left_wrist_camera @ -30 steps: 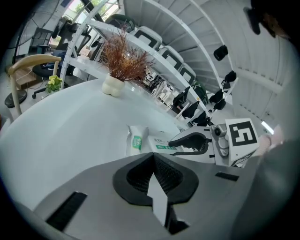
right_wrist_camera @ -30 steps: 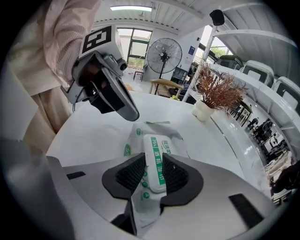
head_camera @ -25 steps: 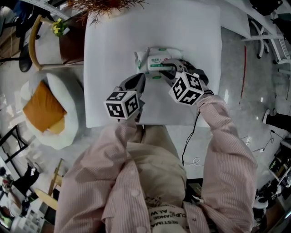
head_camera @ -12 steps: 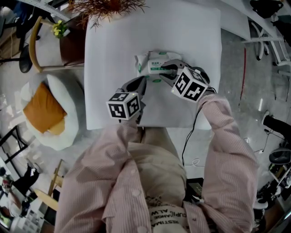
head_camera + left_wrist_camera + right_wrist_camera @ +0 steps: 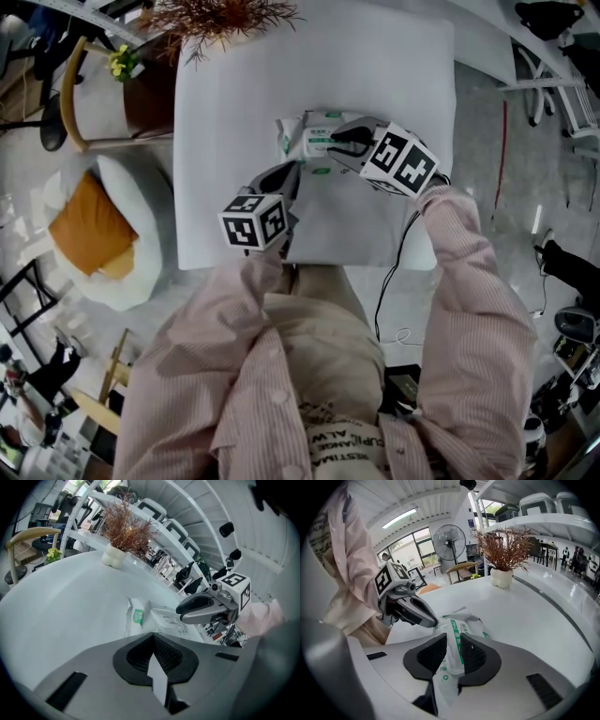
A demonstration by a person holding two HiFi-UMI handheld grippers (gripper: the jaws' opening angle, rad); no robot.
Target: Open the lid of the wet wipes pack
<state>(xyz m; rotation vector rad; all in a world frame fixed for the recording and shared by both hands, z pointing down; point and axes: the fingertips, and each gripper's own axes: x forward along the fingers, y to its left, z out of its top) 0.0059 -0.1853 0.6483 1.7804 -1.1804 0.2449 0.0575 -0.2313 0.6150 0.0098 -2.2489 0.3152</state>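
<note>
The wet wipes pack point(image 5: 312, 131), white with green print, lies on the white table point(image 5: 244, 84). My right gripper point(image 5: 339, 141) reaches onto its top from the right. In the right gripper view the pack's lid flap point(image 5: 454, 639) stands between the pads, and the right gripper point(image 5: 452, 651) has just been closing and now presses on it. My left gripper point(image 5: 292, 169) is shut, its tip at the pack's near edge; the right gripper view shows the left gripper point(image 5: 432, 621) touching the pack point(image 5: 471, 623). In the left gripper view the pack point(image 5: 159, 617) lies beyond the left gripper point(image 5: 155, 654).
A dried plant in a white vase point(image 5: 501, 576) stands at the table's far edge. Left of the table are a wooden chair point(image 5: 80, 84) and a white seat with an orange cushion point(image 5: 89, 225). A black cable point(image 5: 394, 281) hangs off the near edge.
The right gripper has rolled, its marker cube swinging right and slightly away from me, while its jaws stayed over the pack's top. The left gripper has kept still.
</note>
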